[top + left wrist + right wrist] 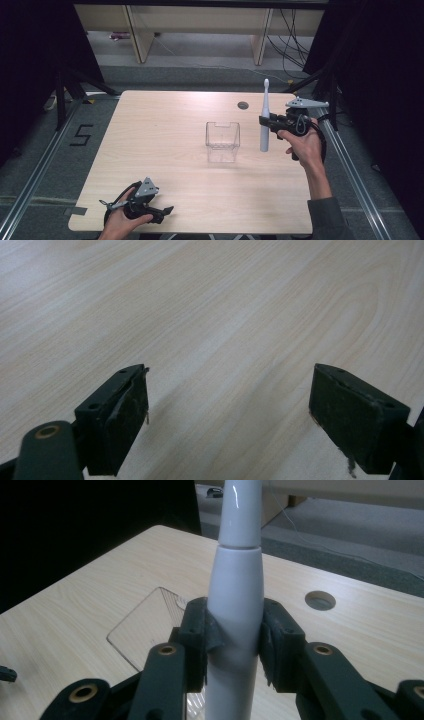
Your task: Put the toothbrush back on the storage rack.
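The clear bin is sitting bare; right gripper is clamping an upright toothbrush; left gripper is gaping wide over wood.

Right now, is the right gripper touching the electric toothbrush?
Touching. In the right gripper view, both black pads press against the white handle of the electric toothbrush, one on each side. The high view shows the right gripper holding it upright, off the table.

Toothbrush: head cut off by top edge, base by bottom edge, in right gripper view; bristles too small to tell in high view. Clear box: near part hidden behind jaws. Person's left hand: cut off at bottom edge.
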Motion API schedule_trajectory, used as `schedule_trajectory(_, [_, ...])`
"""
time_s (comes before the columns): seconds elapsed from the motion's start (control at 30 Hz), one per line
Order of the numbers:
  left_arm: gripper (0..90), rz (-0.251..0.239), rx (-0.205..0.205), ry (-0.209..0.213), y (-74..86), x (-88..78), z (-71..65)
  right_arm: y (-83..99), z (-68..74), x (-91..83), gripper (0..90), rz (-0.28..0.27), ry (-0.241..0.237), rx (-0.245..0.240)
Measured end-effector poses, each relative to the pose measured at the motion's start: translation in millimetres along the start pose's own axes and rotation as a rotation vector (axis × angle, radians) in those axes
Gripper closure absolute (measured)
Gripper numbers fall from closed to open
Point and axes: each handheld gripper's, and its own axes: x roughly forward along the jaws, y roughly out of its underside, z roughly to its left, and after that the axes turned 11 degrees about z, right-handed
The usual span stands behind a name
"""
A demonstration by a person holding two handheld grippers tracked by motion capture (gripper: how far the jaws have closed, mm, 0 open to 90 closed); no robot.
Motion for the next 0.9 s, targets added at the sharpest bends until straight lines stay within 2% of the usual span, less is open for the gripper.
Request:
schedule_trajectory(0.07, [15.4,0.000,0.003,0.000,0.0,0.0,0.1,-3.3,4.4,-0.6,66.8,0.005,-0.006,0.016])
schedule_trajectory(0.13, [15.4,0.002,0.006,0.000,-0.2,0.1,0.1,-6.7,7.9,0.8,66.8,0.006,-0.009,0.012])
schedule_trajectory(0.27, [15.4,0.005,0.007,0.001,0.2,0.1,0.3,-13.8,13.9,6.0,66.7,0.000,-0.030,-0.025])
schedule_trajectory(0.37, [15.4,0.000,0.000,0.000,0.1,0.1,-0.1,-19.0,19.5,7.9,66.8,-0.004,-0.046,-0.031])
schedule_trajectory(0.4, [15.4,0.002,0.003,-0.001,-0.1,0.2,0.1,-20.3,22.7,8.7,66.8,-0.003,-0.062,-0.012])
schedule_trajectory(0.43, [15.4,0.004,0.005,-0.007,-0.1,0.4,0.5,-21.8,22.3,10.1,66.7,-0.018,-0.048,-0.051])
schedule_trajectory(0.53, [15.4,0.005,0.005,-0.007,0.3,0.5,0.3,-25.5,28.6,13.3,66.8,-0.011,-0.066,-0.036])
schedule_trajectory(0.57, [15.4,0.002,0.002,-0.005,0.2,0.5,0.2,-27.2,28.4,15.1,66.7,-0.007,-0.075,-0.058])
schedule_trajectory(0.63, [15.4,-0.003,-0.002,0.000,0.2,-0.1,-0.3,-29.7,32.0,17.9,66.8,-0.011,-0.089,-0.049])
schedule_trajectory(0.67, [15.4,0.000,0.001,-0.009,0.1,-0.3,0.1,-31.1,33.3,18.6,66.8,-0.009,-0.080,-0.056])
schedule_trajectory(0.77, [15.4,0.002,0.006,-0.007,0.0,-0.2,-0.2,-35.3,36.2,23.7,66.7,-0.015,-0.095,-0.078])
schedule_trajectory(0.8, [15.4,0.002,0.005,-0.007,0.1,-0.2,-0.3,-36.7,37.4,24.6,66.8,-0.011,-0.078,-0.082])
schedule_trajectory(0.83, [15.4,0.001,0.003,-0.006,0.1,-0.2,-0.4,-38.1,38.6,26.8,66.7,-0.007,-0.099,-0.081])
schedule_trajectory(0.9, [15.4,0.002,0.012,-0.007,0.0,-0.2,0.3,-40.4,42.8,28.4,66.8,0.009,-0.107,-0.054])
